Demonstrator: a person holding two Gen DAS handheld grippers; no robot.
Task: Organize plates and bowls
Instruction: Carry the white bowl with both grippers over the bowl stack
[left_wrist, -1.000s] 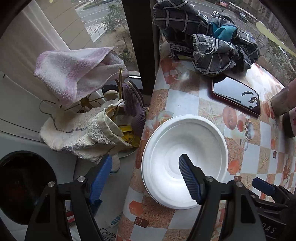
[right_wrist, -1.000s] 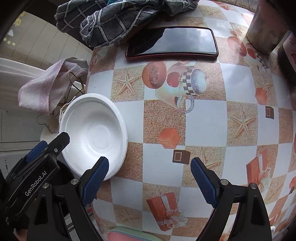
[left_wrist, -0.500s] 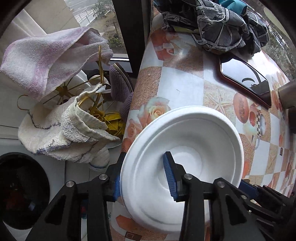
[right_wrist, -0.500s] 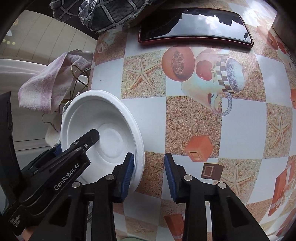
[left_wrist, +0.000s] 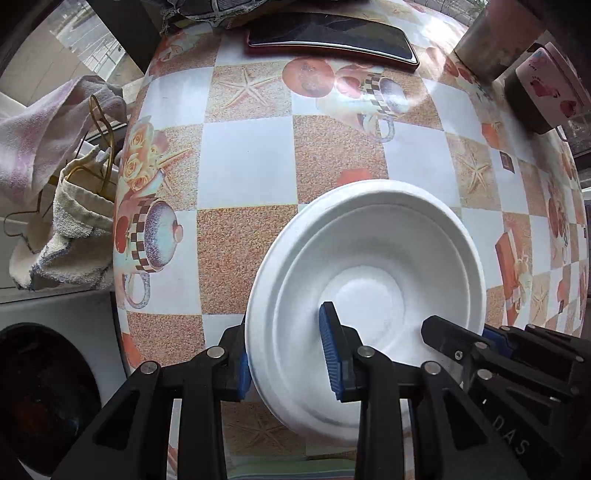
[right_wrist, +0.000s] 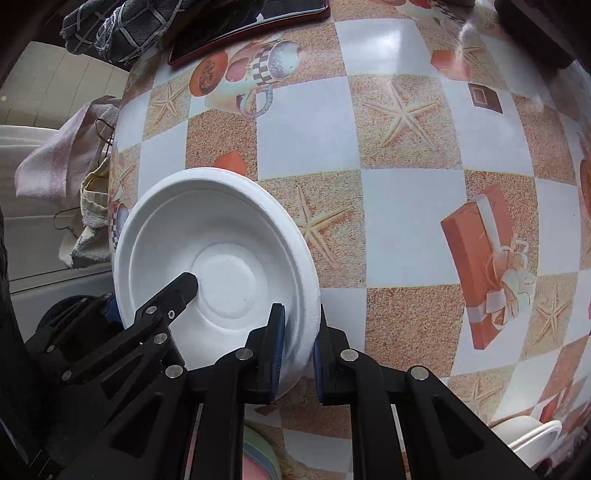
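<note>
Both tools clamp one white foam bowl (left_wrist: 365, 280): the left hand-held gripper (left_wrist: 288, 354) closes on its near-left rim, and the right hand-held gripper (right_wrist: 297, 343) pinches the opposite rim, one finger inside and one outside. The bowl appears tilted and lifted just above the patterned bench (left_wrist: 251, 155), so the step is probably carrying; next it must be aligned over a stack. A phone (left_wrist: 328, 35) lies far back.

Both the left gripper (left_wrist: 288, 354) and right gripper (right_wrist: 298, 354) are black plastic with silver screws; blue ribbed pads (left_wrist: 330, 350) line the jaws.
</note>
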